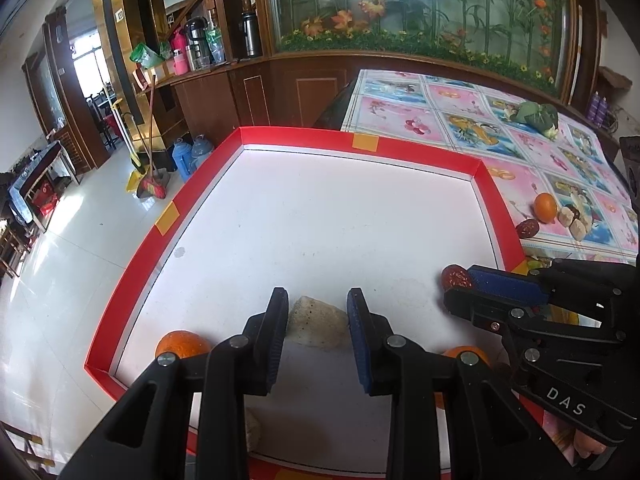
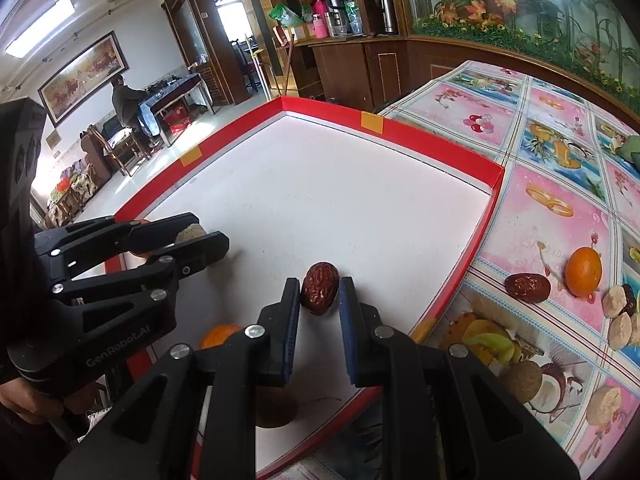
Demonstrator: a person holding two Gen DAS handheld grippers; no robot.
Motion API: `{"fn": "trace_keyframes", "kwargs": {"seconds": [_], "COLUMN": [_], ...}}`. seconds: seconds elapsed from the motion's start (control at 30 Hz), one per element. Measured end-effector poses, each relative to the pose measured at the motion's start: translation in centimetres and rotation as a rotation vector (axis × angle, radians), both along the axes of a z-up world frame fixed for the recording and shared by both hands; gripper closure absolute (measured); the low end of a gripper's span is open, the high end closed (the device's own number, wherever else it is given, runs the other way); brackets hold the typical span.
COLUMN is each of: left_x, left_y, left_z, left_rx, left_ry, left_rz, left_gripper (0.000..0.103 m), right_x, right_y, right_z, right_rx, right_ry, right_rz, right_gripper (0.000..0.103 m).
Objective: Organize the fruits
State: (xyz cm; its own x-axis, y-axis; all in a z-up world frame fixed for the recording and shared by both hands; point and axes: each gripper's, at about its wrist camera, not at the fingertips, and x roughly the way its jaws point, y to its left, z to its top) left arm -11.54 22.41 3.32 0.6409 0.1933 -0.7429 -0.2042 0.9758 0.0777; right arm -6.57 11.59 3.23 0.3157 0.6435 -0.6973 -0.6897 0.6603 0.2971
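Fruit is lying partly inside a red-walled tray (image 1: 416,148) with a white floor and partly out on the patterned desk (image 2: 560,208) beside it. In the left wrist view the left gripper (image 1: 318,324) is hovering low over the tray with its fingers parted on either side of a pale, rough chunk (image 1: 318,322) resting on the white floor; whether the pads are touching it I cannot tell. This view alone is showing an orange (image 1: 182,344) near the tray's left wall, a second orange (image 1: 466,354) half hidden behind the gripper's right finger, and a leafy green vegetable (image 1: 536,116) far back on the desk.

The right wrist view is giving the clear look at the right gripper (image 2: 320,292): its fingers are standing apart around a wrinkled red date (image 2: 319,288), with narrow gaps showing on both sides, so the date is sitting on the tray floor ungrasped. In the left view only the date's end is peeking past that gripper. The right view is also showing another date (image 2: 527,288) and an orange (image 2: 584,271) on the desk, pale slices (image 2: 620,330) near them, and a person (image 2: 124,100) seated at a distant table in the room.
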Motion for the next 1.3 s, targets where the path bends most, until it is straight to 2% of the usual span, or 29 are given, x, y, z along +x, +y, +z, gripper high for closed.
{"fn": "trace_keyframes", "kwargs": {"seconds": [0.13, 0.2, 0.3, 0.5, 0.87, 1.07, 1.2, 1.3], "left_x": [-0.1, -0.1, -0.5, -0.9, -0.6, -0.8, -1.1, -1.3], "left_y": [0.1, 0.1, 0.1, -0.9, -6.0, -9.4, -11.0, -11.4], "left_z": [0.1, 0.2, 0.8, 2.2, 3.2, 3.1, 2.5, 2.3], "left_rx": [0.002, 0.003, 0.008, 0.031, 0.046, 0.051, 0.051, 0.049], "left_ry": [0.013, 0.017, 0.014, -0.005, -0.013, -0.011, 0.006, 0.015], "left_rz": [0.011, 0.023, 0.037, 0.046, -0.05, -0.138, -0.188, -0.2], "left_gripper": [0.069, 0.059, 0.053, 0.043, 0.042, 0.041, 0.041, 0.041], "right_x": [0.5, 0.6, 1.3, 3.3, 5.4, 4.2, 3.0, 3.1], "right_y": [-0.5, -1.2, -2.7, -7.3, -18.6, -22.1, -23.1, -23.5], "right_z": [0.2, 0.5, 1.4, 2.9, 3.0, 1.8, 1.0, 1.0], "right_rx": [0.007, 0.027, 0.077, 0.157, 0.218, 0.169, 0.11, 0.104], "right_ry": [0.025, 0.041, 0.057, 0.056, 0.063, 0.065, 0.054, 0.044], "right_rz": [0.0, -0.01, -0.028, -0.13, -0.367, -0.381, -0.378, -0.397], "right_gripper": [0.08, 0.08, 0.08, 0.08, 0.08, 0.08, 0.081, 0.081]}}
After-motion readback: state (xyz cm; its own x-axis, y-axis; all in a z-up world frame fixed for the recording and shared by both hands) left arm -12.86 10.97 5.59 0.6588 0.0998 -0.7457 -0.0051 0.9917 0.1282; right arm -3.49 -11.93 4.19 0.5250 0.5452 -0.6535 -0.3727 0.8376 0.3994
